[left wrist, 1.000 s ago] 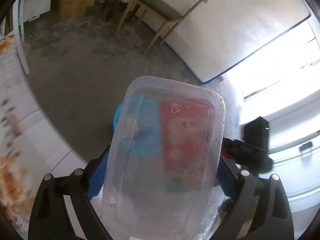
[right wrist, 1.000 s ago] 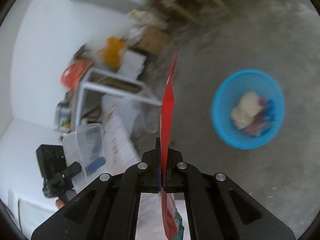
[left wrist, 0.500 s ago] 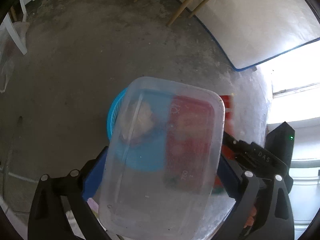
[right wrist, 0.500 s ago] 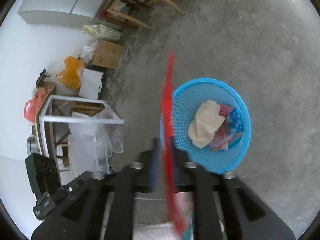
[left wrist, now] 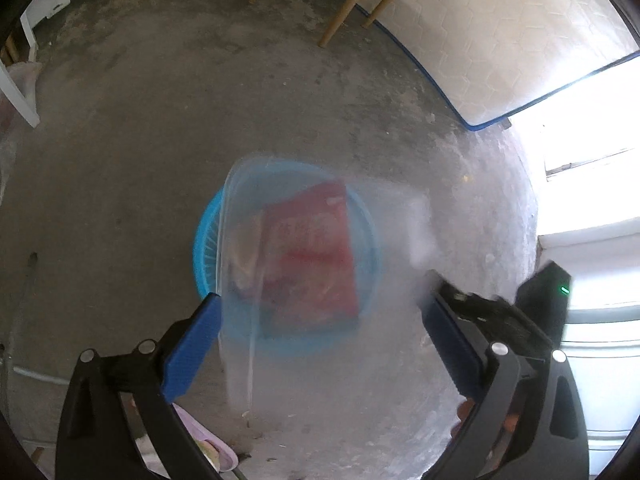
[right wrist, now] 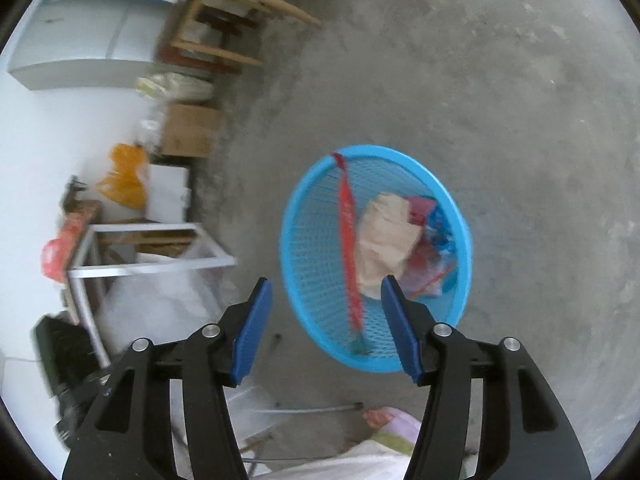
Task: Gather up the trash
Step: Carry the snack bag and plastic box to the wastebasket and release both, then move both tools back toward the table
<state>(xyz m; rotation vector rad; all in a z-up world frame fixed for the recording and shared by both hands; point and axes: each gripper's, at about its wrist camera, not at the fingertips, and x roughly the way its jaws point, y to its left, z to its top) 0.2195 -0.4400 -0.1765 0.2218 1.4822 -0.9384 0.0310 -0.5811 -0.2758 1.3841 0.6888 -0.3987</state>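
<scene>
A blue mesh basket (right wrist: 304, 248) stands on the concrete floor and holds crumpled paper (right wrist: 384, 240) and wrappers. A red wrapper (right wrist: 349, 248) hangs edge-on in the air just over its rim, free of my right gripper (right wrist: 326, 324), which is open above the basket. In the left wrist view my left gripper (left wrist: 320, 340) is open. A clear plastic container (left wrist: 256, 280), blurred, drops away from it over the basket (left wrist: 206, 240). The red wrapper (left wrist: 316, 252) shows through the container.
A white metal frame (right wrist: 152, 264) with bags stands left of the basket. Wooden chair legs (left wrist: 344, 8) and a mattress (left wrist: 500, 40) leaning on the wall lie beyond. A cardboard box (right wrist: 190, 130) and an orange bag (right wrist: 124, 180) sit by the wall.
Both grippers moved over the basket and opened. The right let go of the red wrapper; the left let go of the clear container. Both items are falling toward the basket.
</scene>
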